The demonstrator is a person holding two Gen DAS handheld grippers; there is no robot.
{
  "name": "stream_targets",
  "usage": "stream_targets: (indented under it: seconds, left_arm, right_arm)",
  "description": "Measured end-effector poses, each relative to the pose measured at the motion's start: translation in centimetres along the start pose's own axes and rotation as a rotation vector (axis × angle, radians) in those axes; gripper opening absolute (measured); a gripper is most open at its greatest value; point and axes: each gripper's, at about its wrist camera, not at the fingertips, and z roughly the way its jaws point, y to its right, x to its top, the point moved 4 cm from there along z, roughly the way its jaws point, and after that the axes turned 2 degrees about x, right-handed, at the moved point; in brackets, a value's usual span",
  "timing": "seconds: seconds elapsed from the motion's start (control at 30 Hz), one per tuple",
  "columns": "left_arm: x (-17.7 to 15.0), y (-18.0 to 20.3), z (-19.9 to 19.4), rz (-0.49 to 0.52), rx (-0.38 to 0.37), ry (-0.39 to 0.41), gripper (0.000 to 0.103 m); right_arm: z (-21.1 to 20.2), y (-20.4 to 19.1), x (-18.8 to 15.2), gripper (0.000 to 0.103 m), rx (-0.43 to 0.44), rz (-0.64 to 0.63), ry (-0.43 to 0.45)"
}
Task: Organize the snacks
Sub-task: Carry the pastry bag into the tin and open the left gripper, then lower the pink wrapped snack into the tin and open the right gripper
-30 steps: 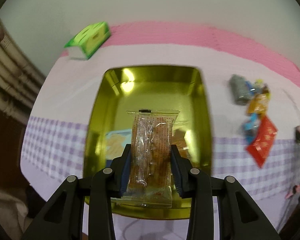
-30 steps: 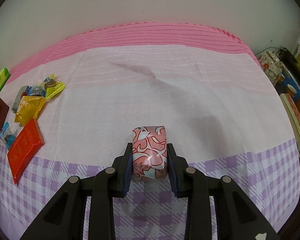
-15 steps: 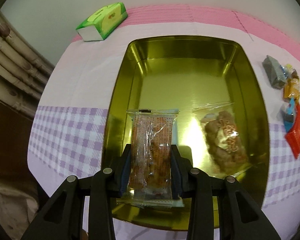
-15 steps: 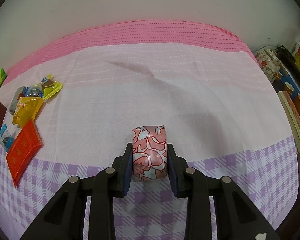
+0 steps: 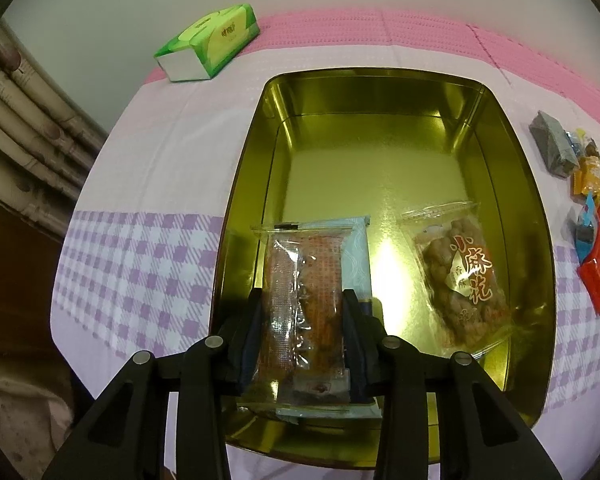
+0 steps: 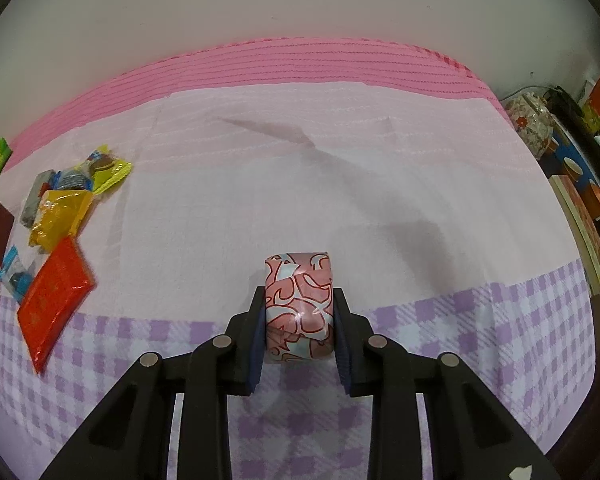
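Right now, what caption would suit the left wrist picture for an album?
Left gripper, jaws just easing open, lowers a clear-wrapped snack pack into the gold tin beside a bag of fried dough twists.

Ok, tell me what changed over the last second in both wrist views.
The left gripper carried the clear-wrapped orange snack down into the gold tin, over a pale blue packet, and its jaws have just been opening with the snack between them. The right gripper stayed put, clamped on the pink patterned packet above the tablecloth.
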Motion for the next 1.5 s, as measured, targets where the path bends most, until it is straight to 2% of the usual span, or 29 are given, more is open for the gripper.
stream_targets:
  seconds: [0.1, 0.17, 0.27, 0.33, 0.5, 0.7, 0.9, 1.1, 1.3, 1.5]
  left_arm:
    - [0.0, 0.0, -0.2, -0.016, -0.008, 0.015, 0.046]
    - [-0.1, 0.0, -0.5, -0.04, -0.036, 0.028, 0.055]
    - [-0.2, 0.0, -1.1, -0.045, -0.056, 0.06, 0.061]
    - [-0.2, 0.1, -1.7, -0.037, -0.057, 0.084, 0.063]
    - [-0.1, -0.5, -3.6, -0.056, -0.079, 0.156, 0.066]
    - [-0.7, -3.3, -5.1, -0.128, -0.034, 0.21, 0.069]
    - [-2.2, -7.0, -4.8, -0.238, -0.008, 0.186, 0.069]
    - [-3.8, -10.2, -4.4, -0.309, 0.035, 0.167, 0.069]
    - [-4.7, -12.9, -3.6, -0.385, 0.07, 0.139, 0.069]
    - [-4.9, -13.6, -3.1, -0.398, 0.073, 0.13, 0.069]
  right_arm:
    - [-0.8, -0.5, -0.1, 0.027, 0.007, 0.0, 0.011]
    - [-1.5, -1.0, -0.1, 0.027, 0.018, 0.002, 0.018]
    - [-2.6, -2.2, 0.2, 0.027, 0.035, -0.009, 0.033]
    - [-3.3, -3.2, 0.5, 0.027, 0.051, -0.021, 0.041]
    - [-5.4, -7.7, 1.0, 0.027, 0.119, -0.068, 0.064]
    - [-7.4, -15.0, 0.8, 0.027, 0.223, -0.16, 0.072]
    - [-8.8, -23.5, -0.1, 0.027, 0.339, -0.263, 0.056]
    - [-9.2, -30.8, -1.7, 0.027, 0.415, -0.357, 0.023]
    - [-8.6, -36.1, -3.7, 0.027, 0.433, -0.437, -0.012]
    - [-7.6, -38.7, -4.7, 0.027, 0.422, -0.463, -0.043]
